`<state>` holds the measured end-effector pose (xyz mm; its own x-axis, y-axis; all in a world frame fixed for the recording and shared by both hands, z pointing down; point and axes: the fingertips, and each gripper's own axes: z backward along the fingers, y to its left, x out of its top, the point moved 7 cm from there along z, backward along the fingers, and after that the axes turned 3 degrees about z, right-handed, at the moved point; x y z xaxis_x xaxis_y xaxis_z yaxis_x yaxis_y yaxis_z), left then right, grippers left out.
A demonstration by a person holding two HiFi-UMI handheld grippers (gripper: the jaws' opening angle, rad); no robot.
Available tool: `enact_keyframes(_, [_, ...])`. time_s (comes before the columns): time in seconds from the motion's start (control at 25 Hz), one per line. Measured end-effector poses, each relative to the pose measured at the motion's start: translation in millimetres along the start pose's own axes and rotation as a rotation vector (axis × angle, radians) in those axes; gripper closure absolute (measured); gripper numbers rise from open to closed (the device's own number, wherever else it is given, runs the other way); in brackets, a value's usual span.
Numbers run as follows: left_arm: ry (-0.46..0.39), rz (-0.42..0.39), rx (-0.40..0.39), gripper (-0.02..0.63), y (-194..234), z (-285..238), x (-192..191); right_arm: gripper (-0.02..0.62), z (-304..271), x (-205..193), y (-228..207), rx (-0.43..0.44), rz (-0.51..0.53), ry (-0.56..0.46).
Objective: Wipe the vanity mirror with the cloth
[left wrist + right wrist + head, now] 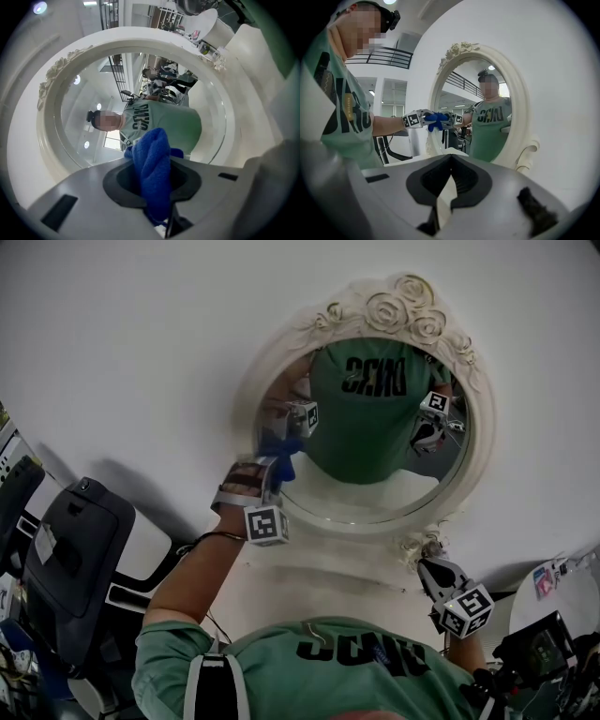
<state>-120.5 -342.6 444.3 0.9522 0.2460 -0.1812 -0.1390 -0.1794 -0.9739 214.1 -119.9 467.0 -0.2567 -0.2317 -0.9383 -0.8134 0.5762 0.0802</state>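
Nearest the lens, the left gripper [153, 185] has its fingers clenched on the cloth [152, 159]. We note a blue, plush fold standing up between them and rising past their tips. In the head view the cloth lies at the left edge of the mirror [370, 491], where it meets its own reflection; we judge it to be touching the glass just inside the rim. The right gripper view agrees: cloth and reflected gripper meet at the glass.

We record the mirror as oval, upright, set in a white frame [480, 451] with carved roses along the top and a scroll at the foot. Its glass reflects a person in a green shirt [356, 657] with dark lettering, and both grippers.

The right gripper [449, 185] has its fingers closed together with nothing between them. In the head view it is held low, just beside the scroll at the frame's lower right, apart from the glass. Each gripper carries a marker cube: the left one's [265, 524] sits below the frame's lower left, the right one's [467, 608] towards the person.

The mirror stands on a white counter [417, 161] against a plain white wall [141, 352]. A dark band [217, 537] circles the person's left wrist. A black object [70, 559] sits well apart at the far left; we cannot identify it.
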Motion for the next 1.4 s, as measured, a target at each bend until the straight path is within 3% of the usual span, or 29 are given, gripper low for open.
enact_keyframes(0.28, [-0.102, 0.003, -0.011, 0.509, -5, -2, 64, 0.583, 0, -2, 1, 0.006, 0.001, -0.004])
enact_keyframes(0.68, [-0.294, -0.043, -0.043, 0.509, -18, -10, 188, 0.583, 15, -8, -9, -0.04, -0.046, -0.033])
enact_keyframes(1.16, [-0.49, -0.142, -0.161, 0.509, -49, -18, 341, 0.583, 56, -47, -27, -0.116, -0.125, -0.082])
enact_keyframes(1.4, [-0.511, -0.14, -0.163, 0.509, -55, -19, 357, 0.583, 69, -58, -33, -0.138, -0.151, -0.086])
